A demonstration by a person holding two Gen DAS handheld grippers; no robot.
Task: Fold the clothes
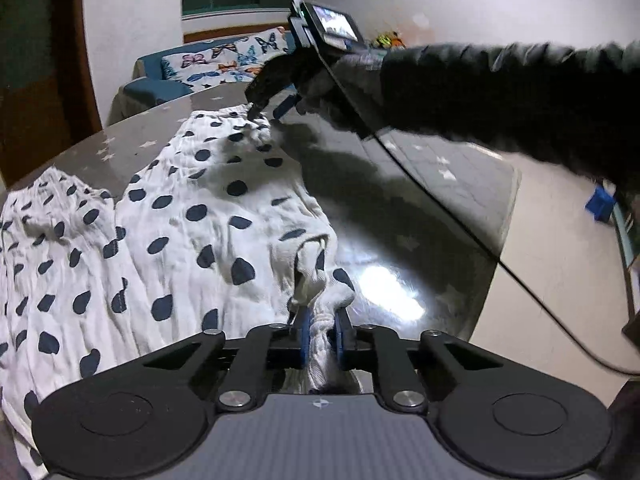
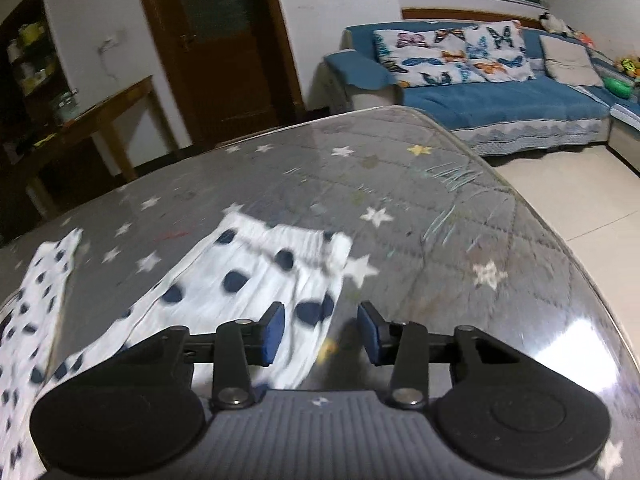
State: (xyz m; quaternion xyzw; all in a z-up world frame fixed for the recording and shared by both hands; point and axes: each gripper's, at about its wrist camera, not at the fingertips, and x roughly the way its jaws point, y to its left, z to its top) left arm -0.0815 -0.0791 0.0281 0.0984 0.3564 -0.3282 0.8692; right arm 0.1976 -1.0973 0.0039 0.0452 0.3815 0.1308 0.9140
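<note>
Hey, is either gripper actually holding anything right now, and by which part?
The left gripper pinches a bunched edge of the polka-dot garment. The right gripper is open, holding nothing.

White walls, a brown door (image 2: 224, 40), a blue sofa (image 2: 492, 100) (butterfly cushions), possibly tiled pale floor (image 2: 580, 208).

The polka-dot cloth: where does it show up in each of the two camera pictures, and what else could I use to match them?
Left wrist view: the polka-dot cloth fills the left and middle, one corner pinched in the left gripper at the bottom.
Right wrist view: it lies at lower left, just ahead of the open right gripper.
Shared landmark: the butterfly pillows on the blue sofa.
</note>
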